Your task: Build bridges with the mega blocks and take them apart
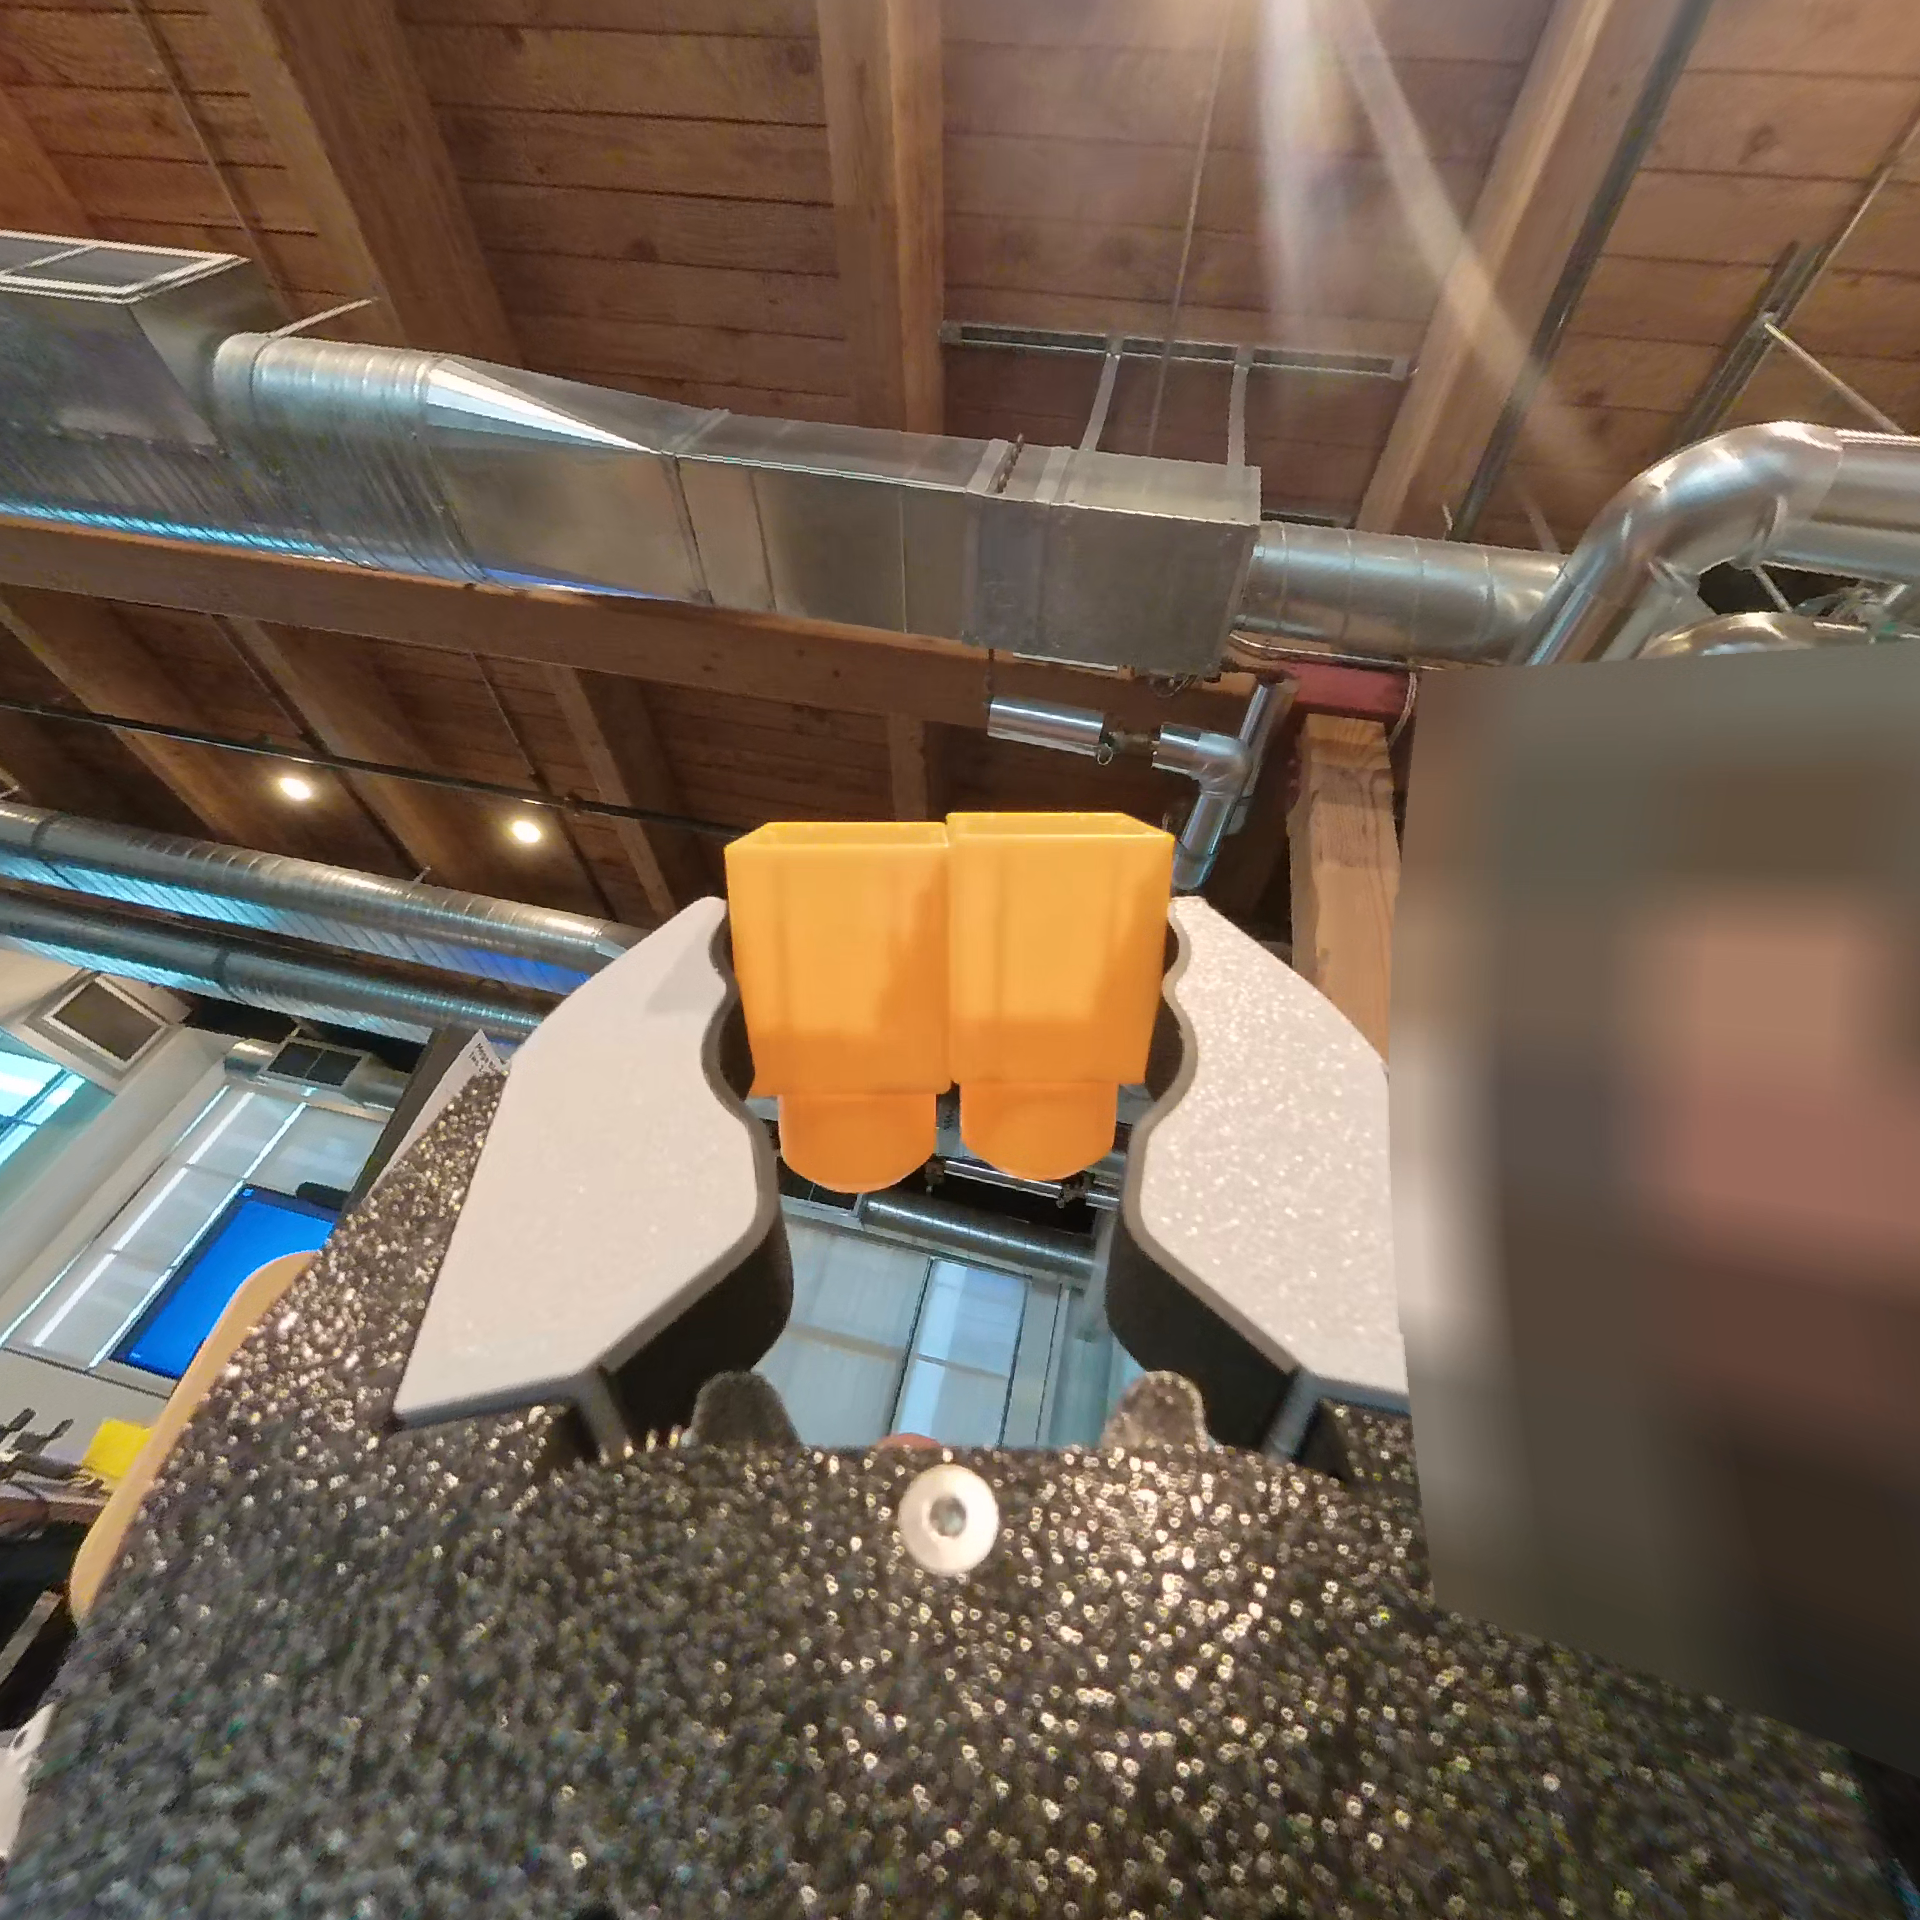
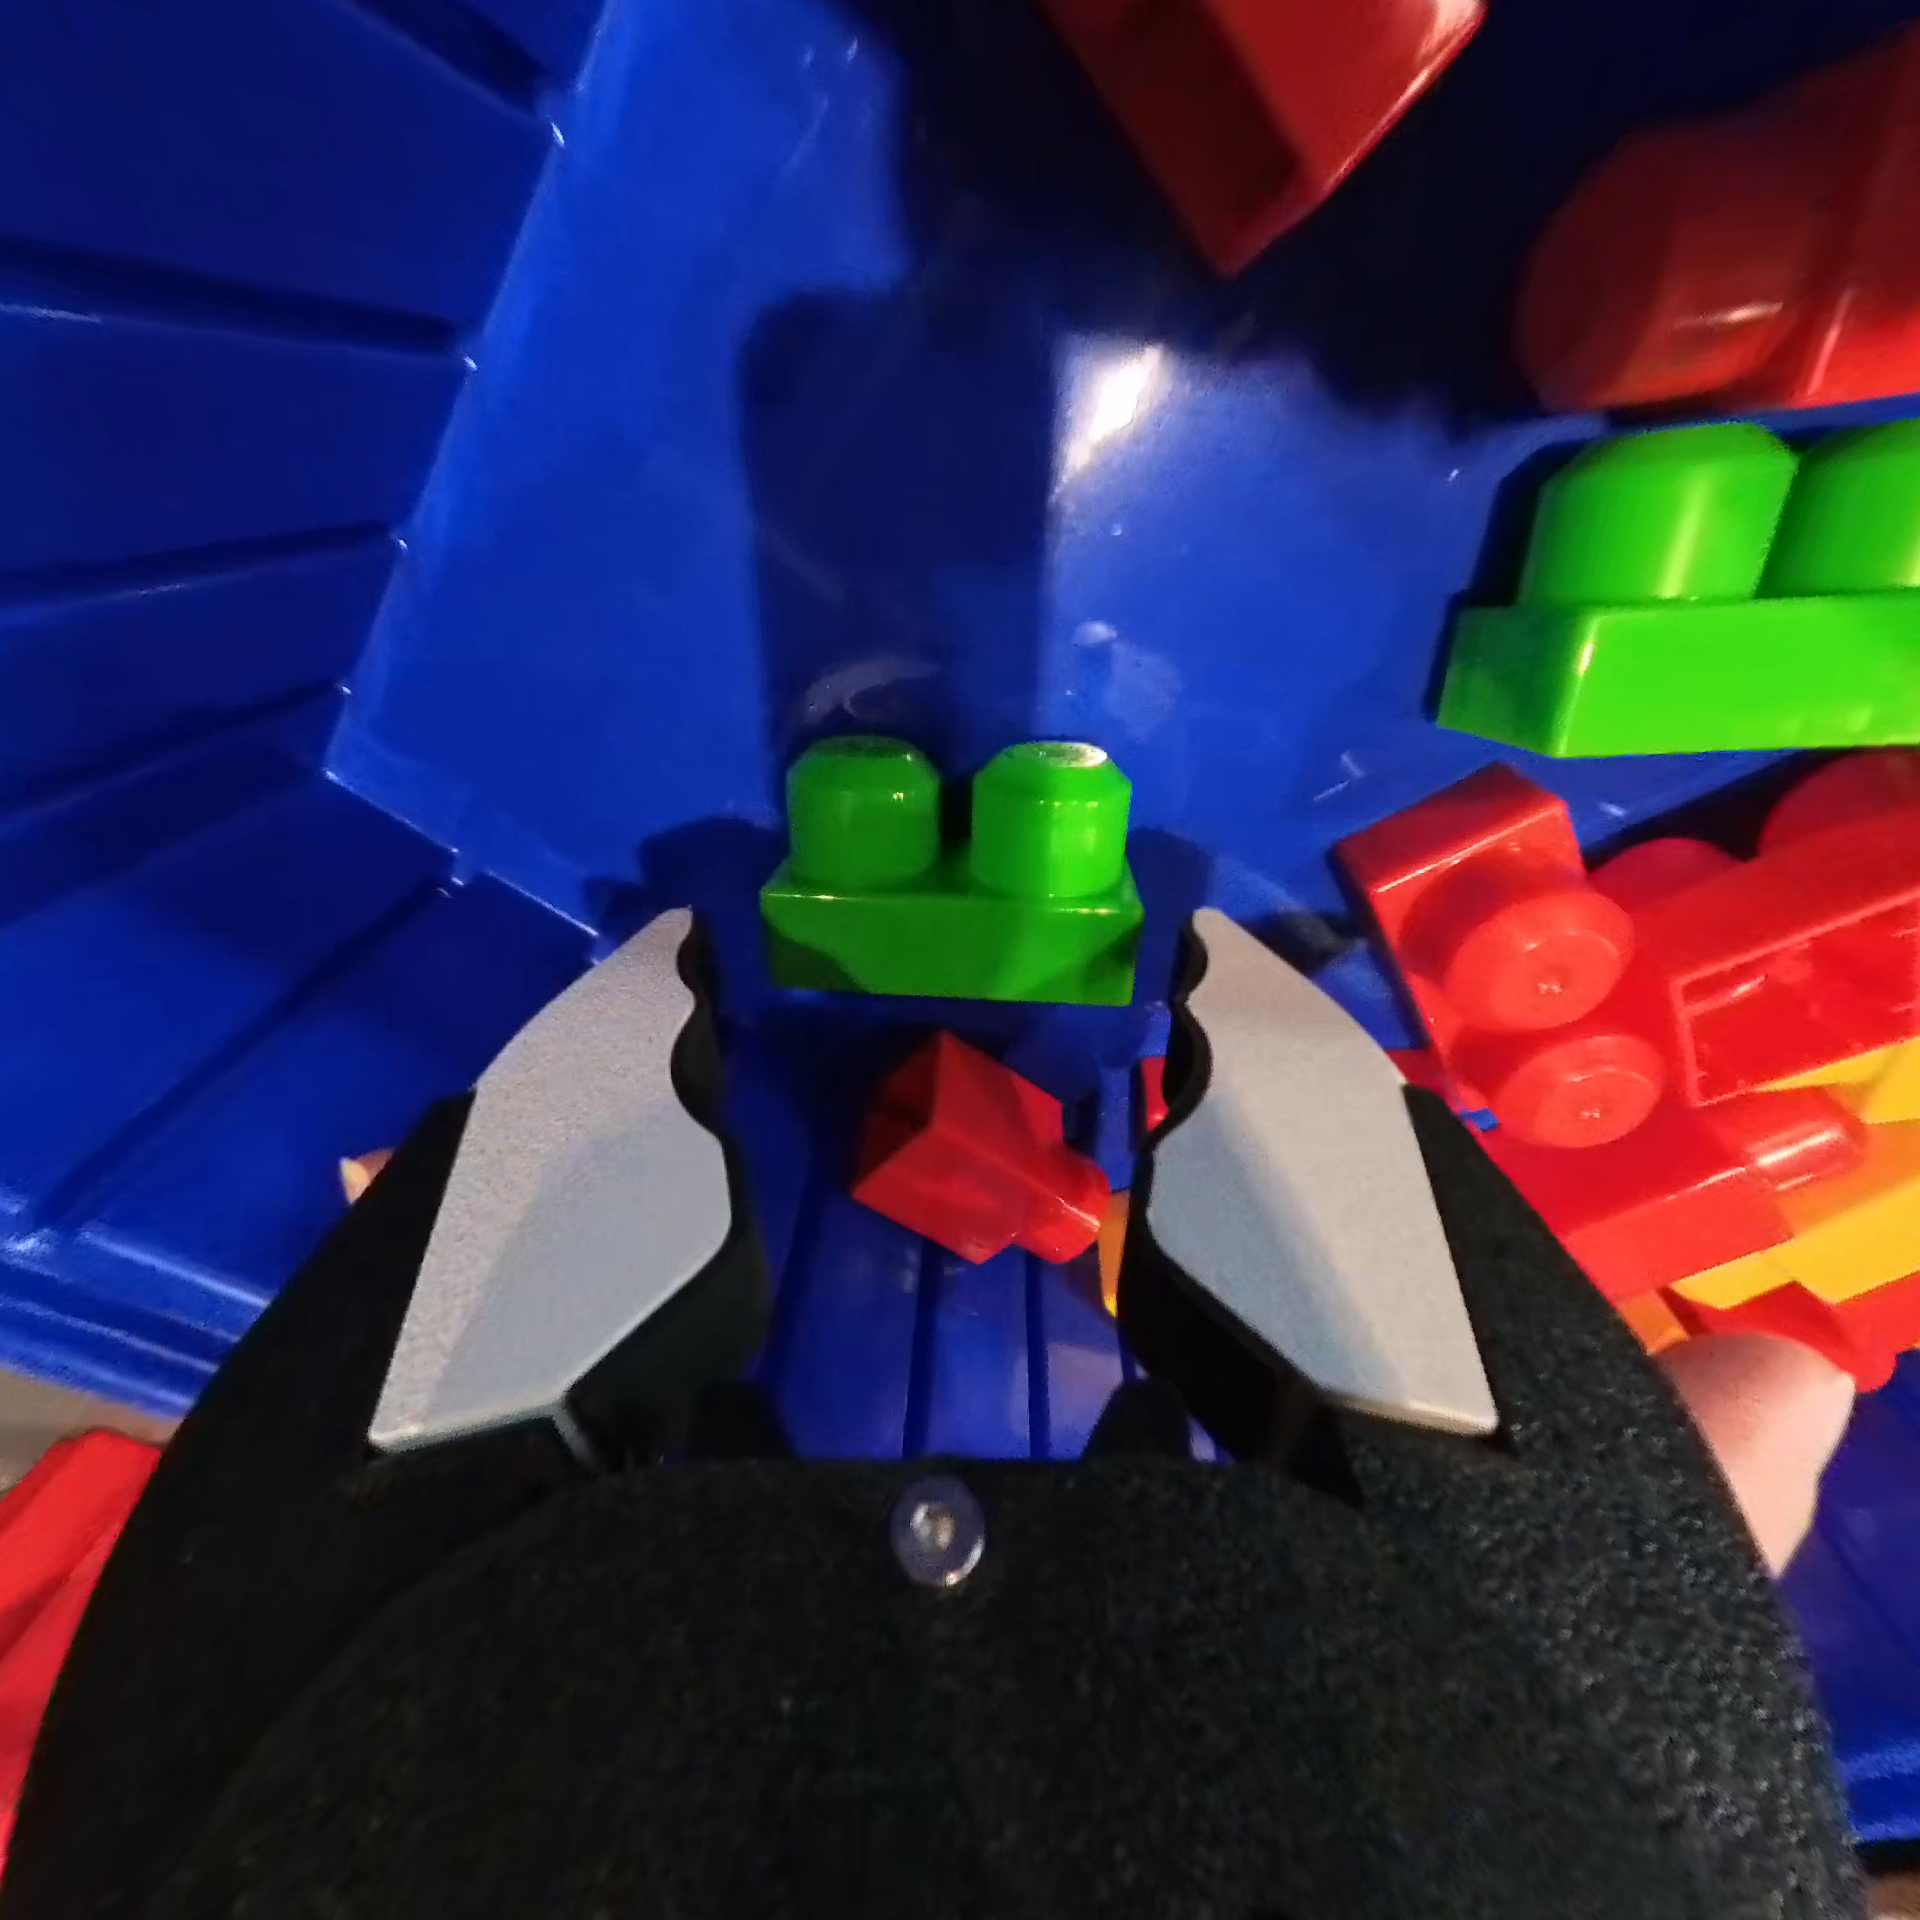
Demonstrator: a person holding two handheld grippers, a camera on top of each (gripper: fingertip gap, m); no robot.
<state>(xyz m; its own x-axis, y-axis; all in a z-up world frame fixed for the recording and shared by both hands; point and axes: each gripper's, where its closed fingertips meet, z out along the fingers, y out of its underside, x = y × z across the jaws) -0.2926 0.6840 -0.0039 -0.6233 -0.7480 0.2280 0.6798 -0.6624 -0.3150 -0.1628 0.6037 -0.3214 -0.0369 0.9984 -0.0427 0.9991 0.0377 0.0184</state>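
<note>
Left gripper point(image 1: 951, 997) clamps orange two-stud block point(image 1: 945, 987), studs toward camera. Right gripper point(image 2: 940, 997) jaws wide before small green block point(image 2: 951, 914); red blocks point(image 2: 1621, 1049) at 3 o'clock in blue bin point(image 2: 582, 582).

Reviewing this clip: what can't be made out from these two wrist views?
- Left wrist view: camera points at the ceiling; the left gripper clamps an orange block, but no table or bridge shows.
- Left wrist view: a mosaic patch hides the right side.
- Right wrist view: the large green block and red blocks run off the right edge.
- Right wrist view: the blue bin is only partly framed; the right gripper hides its near floor.
</note>
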